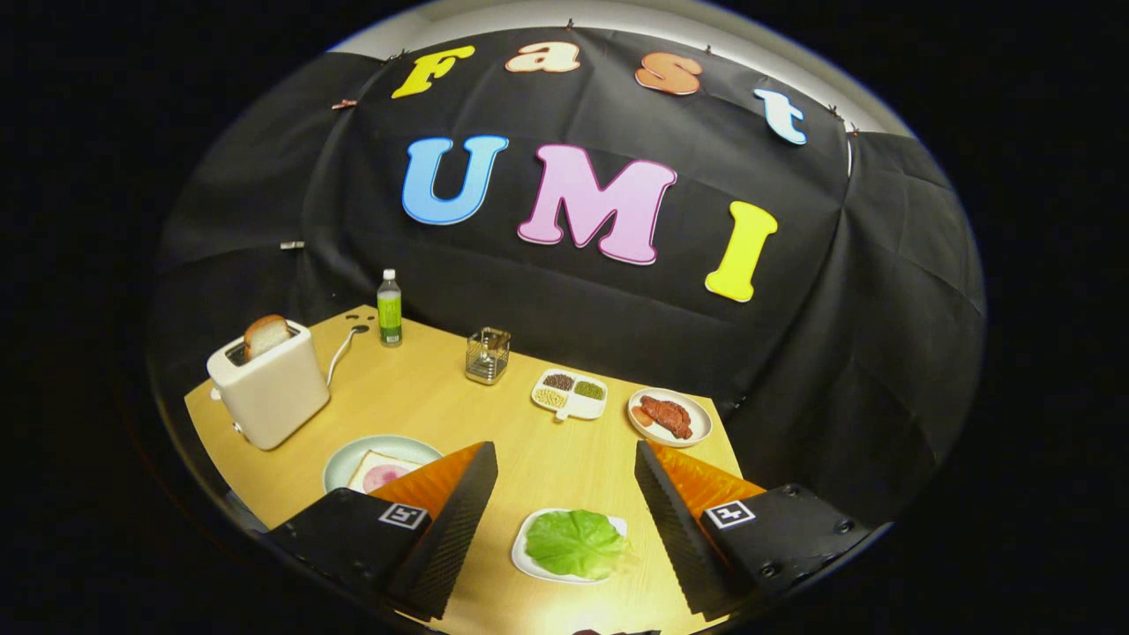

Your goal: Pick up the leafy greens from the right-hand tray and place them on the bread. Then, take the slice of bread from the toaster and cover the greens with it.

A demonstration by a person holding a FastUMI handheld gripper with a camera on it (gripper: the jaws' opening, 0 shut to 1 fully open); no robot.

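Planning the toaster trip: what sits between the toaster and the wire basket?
Bare tabletop in the gripper view, crossed only by the toaster cord; the wire basket stands apart. The open tool brackets the greens.

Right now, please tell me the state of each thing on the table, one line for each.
hand-held gripper: open, holding nothing, fingers either side of the greens.
leafy greens: lying on their small tray, untouched.
toaster: upright, one slice of bread sticking up from its slot.
plate: bread with a pink slice on it, uncovered.
bottle: upright, capped.
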